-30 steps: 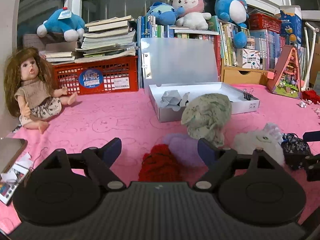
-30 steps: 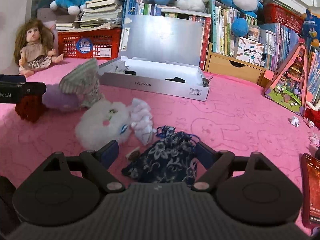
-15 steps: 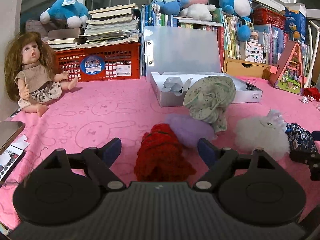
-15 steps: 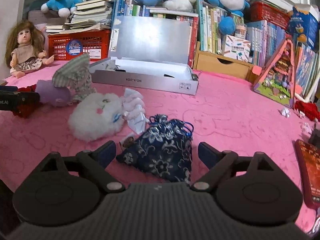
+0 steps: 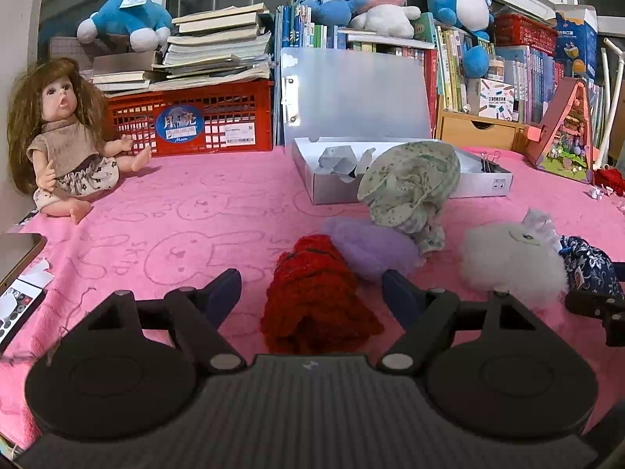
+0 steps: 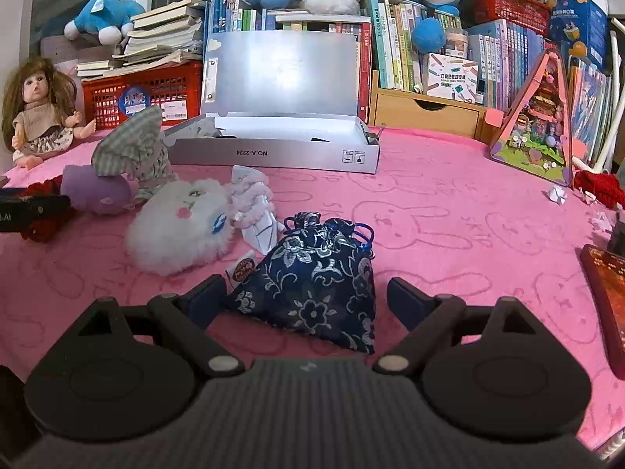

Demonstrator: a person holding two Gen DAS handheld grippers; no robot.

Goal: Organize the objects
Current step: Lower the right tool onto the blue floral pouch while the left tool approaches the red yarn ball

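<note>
A red knitted piece point(image 5: 316, 297) lies on the pink cloth between the fingers of my left gripper point(image 5: 310, 287). Its jaws are closing, and the pads stand clear of the knit. Beyond it lie a purple fluffy toy point(image 5: 367, 246), a green floral cloth point(image 5: 410, 183) and a white fluffy toy point(image 5: 511, 265). A dark blue floral pouch point(image 6: 316, 285) sits between the fingers of my open right gripper point(image 6: 306, 291), untouched by the pads. The open silver box point(image 6: 273, 154) stands behind, lid up.
A doll point(image 5: 62, 144) sits at far left before a red crate point(image 5: 191, 121) of books. Shelves of books and plush toys line the back. A triangular toy house point(image 6: 539, 125) stands at right. A red booklet point(image 6: 605, 297) lies at the right edge, a remote point(image 5: 15, 308) at the left.
The red knit now reaches further up between the left fingers, which have narrowed a little. The blue pouch sits more squarely between the right fingers, and that view has rolled slightly.
</note>
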